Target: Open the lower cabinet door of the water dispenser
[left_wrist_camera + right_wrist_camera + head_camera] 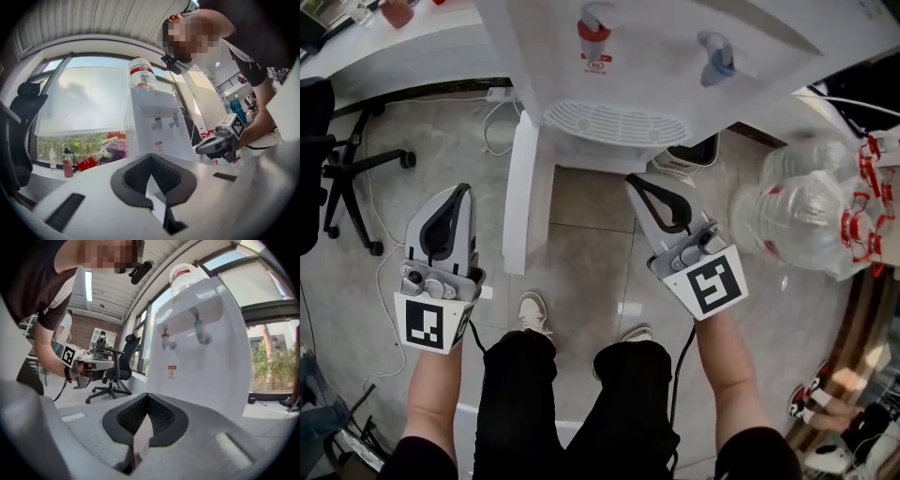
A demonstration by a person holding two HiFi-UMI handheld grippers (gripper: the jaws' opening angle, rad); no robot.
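I see the white water dispenser (675, 56) just ahead, its red tap (593, 37) and blue tap (717, 56) above the drip grille (614, 122). Its lower cabinet door (520, 197), plain white, stands open at the left corner, edge-on toward me. My left gripper (455, 192) and right gripper (636, 183) flank it, jaws closed on nothing.
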